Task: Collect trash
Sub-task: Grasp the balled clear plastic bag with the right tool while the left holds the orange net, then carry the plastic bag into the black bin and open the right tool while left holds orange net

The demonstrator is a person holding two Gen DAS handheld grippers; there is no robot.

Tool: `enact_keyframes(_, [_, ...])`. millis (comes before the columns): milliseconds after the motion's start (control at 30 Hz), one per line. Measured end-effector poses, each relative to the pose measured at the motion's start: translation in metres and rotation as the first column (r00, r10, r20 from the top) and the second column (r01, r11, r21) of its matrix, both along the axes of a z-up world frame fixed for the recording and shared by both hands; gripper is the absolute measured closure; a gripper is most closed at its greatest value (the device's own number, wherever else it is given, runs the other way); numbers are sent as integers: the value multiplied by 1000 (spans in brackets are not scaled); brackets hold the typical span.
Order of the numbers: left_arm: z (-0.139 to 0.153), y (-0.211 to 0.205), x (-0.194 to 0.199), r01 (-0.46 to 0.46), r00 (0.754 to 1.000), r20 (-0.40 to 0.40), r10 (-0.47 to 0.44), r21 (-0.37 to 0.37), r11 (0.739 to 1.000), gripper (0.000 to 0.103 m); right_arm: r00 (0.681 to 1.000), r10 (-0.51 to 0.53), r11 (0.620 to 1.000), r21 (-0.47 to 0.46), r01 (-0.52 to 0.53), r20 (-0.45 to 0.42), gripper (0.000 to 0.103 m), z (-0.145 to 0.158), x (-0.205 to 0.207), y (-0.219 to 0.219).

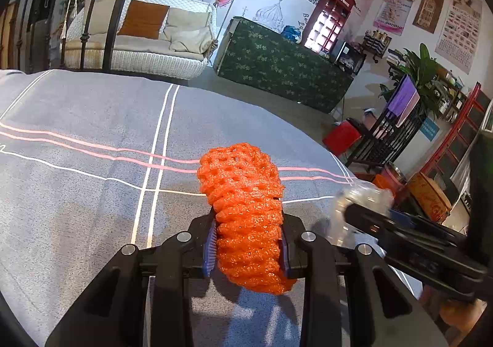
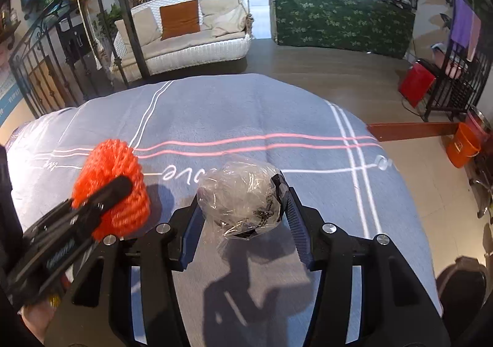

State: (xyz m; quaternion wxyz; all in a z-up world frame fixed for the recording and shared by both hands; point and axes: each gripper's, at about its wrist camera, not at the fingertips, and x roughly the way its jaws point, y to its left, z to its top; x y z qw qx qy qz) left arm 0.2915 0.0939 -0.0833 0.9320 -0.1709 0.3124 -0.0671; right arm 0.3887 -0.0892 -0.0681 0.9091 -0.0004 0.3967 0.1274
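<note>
Left wrist view: the left gripper (image 1: 249,242) has its fingers clamped on an orange foam net (image 1: 243,193) above the grey striped bedcover (image 1: 92,137); a red booth (image 1: 331,17) behind reads "TELEPHONE".

Right wrist view: the right gripper (image 2: 243,208) fingers grip a crumpled clear plastic wrapper (image 2: 240,196); the bedcover's script reads upside down, partly hidden.

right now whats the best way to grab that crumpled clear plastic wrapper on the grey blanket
Grip the crumpled clear plastic wrapper across its bulging middle, coming from the near side, angled down. It sits as a loose ball on the grey striped blanket, and the right gripper already has one of its fingers on each flank.
</note>
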Motion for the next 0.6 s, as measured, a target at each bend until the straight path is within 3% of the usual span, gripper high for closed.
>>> enact_keyframes(267, [6,-10,-13,25,1000,10,-25,34,999,73,999,-26,1000,-2,26,38,52,7,-35,-16])
enact_keyframes(600, [11,-11,-53,46,999,8,-46,0,999,73,994,-65,998,8,65,83,52,13,-86,-37])
